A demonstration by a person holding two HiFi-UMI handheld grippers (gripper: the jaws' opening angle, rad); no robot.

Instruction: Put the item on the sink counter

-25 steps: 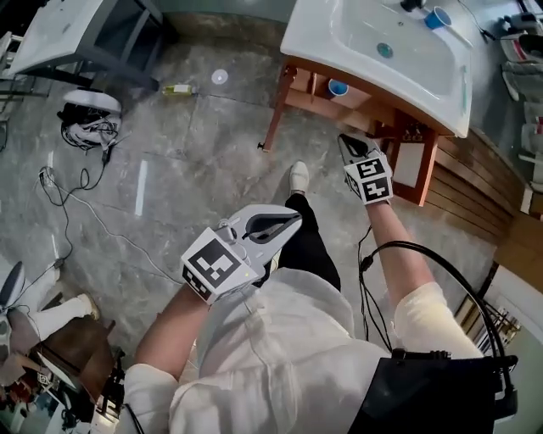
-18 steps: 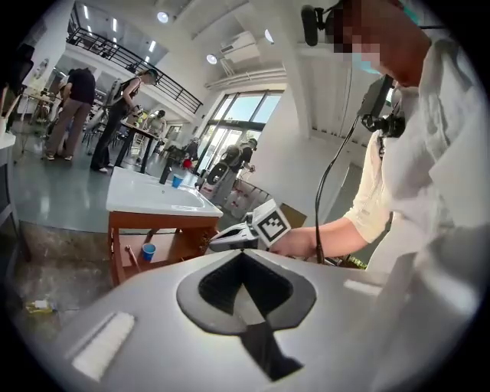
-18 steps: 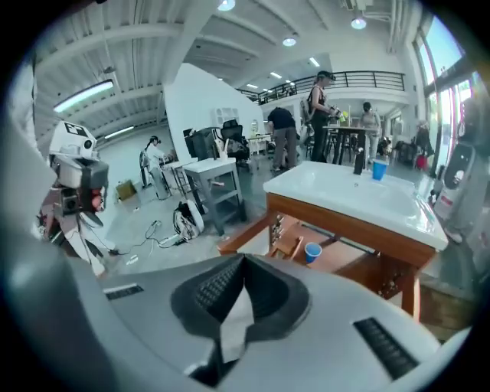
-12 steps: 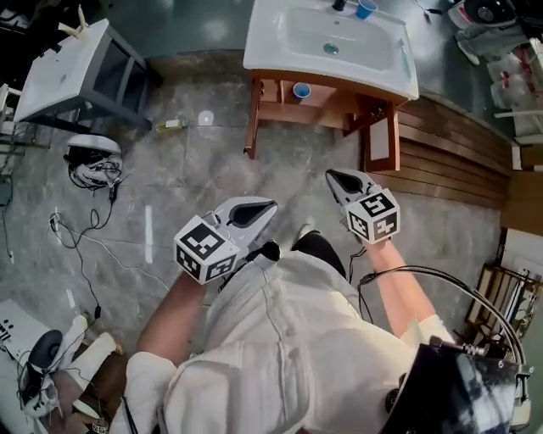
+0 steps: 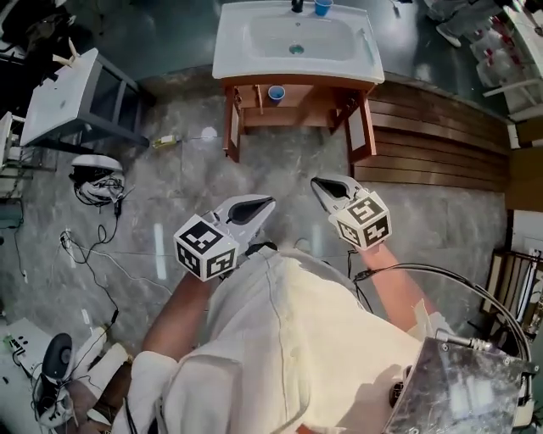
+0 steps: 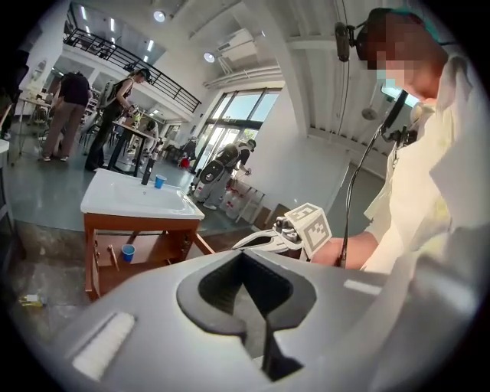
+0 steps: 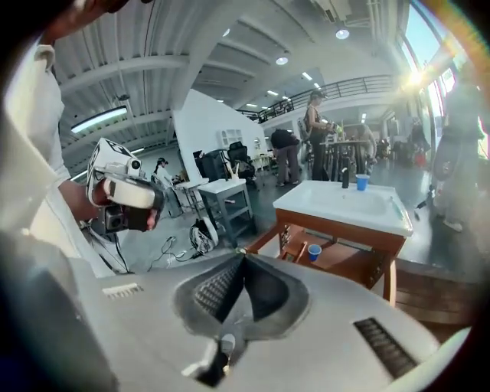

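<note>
**Head view: two shut, empty grippers held well short of the sink counter**

From where the person stands, the white sink counter (image 5: pixel 231 66) lies ahead across the stone floor (image 5: pixel 280 161). Both tools are held out on its near side, well apart from it and pointing toward it.

The left gripper (image 5: pixel 268 203) has its jaws brought together tip to tip, and its own view shows only the dark hollow between the pads, with no thing in it. The right gripper (image 5: pixel 316 183) is closed the same way and grips nothing.

A blue cup (image 5: pixel 276 92) stands upright on the wooden shelf (image 5: pixel 299 95) just under the sink counter, toward its left end. A second blue cup (image 5: pixel 322 7) sits on top of the sink counter at its far edge, behind the basin and just beside a dark bottle (image 5: pixel 297 5). I cannot tell which cup is the item meant.

Wooden decking (image 5: pixel 433 136) runs along the floor to the right of the sink counter.
</note>
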